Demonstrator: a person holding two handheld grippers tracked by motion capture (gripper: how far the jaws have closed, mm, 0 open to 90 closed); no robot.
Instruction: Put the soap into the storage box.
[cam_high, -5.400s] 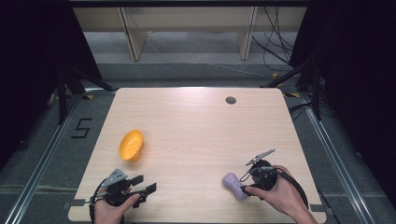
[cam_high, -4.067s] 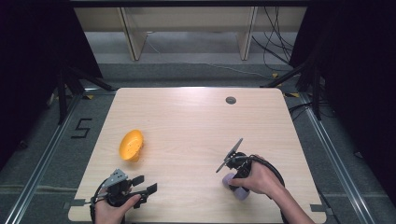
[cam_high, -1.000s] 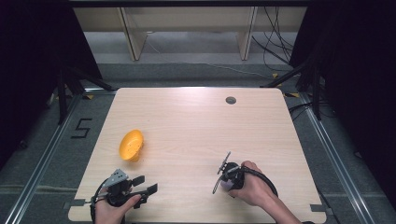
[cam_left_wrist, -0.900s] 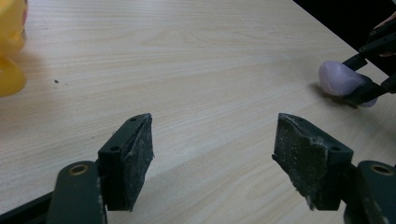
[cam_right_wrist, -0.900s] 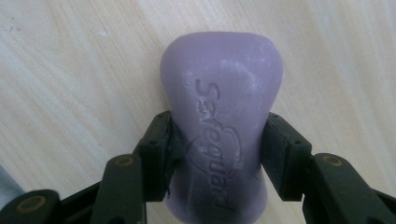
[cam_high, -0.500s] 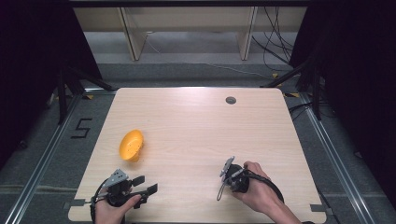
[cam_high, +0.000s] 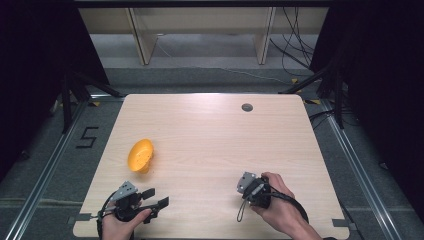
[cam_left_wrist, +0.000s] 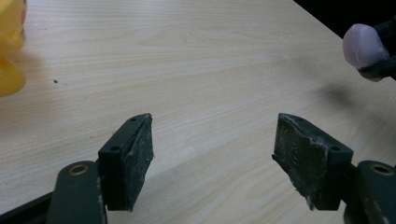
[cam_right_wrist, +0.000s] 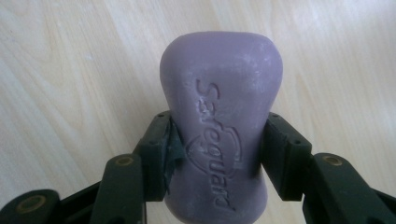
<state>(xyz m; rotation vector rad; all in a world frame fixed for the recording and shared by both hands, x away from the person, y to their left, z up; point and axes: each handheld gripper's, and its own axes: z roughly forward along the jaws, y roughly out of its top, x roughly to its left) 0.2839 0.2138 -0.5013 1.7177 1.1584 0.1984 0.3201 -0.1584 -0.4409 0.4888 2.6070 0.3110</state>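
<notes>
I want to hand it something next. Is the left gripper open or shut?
Open: the left gripper shows its jaws spread wide, with bare table between them.

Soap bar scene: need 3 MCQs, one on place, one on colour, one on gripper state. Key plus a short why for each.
1. Where on the table does the yellow bowl sit?
A. On the person's left side, ahead of the left gripper
B. At the far right corner
C. Between the right gripper's jaws

2. What colour is the soap bar?
A. Green
B. Purple
C. White

3. How does the left gripper stand?
A. Shut on the soap bar
B. Shut on the bowl
C. Open, nothing between its jaws

Key: 1 A, the high view shows the bowl left of centre, beyond the left gripper. 2 B, the right gripper clamps a purple bar. 3 C, the left gripper view shows bare table between wide-apart jaws.
</notes>
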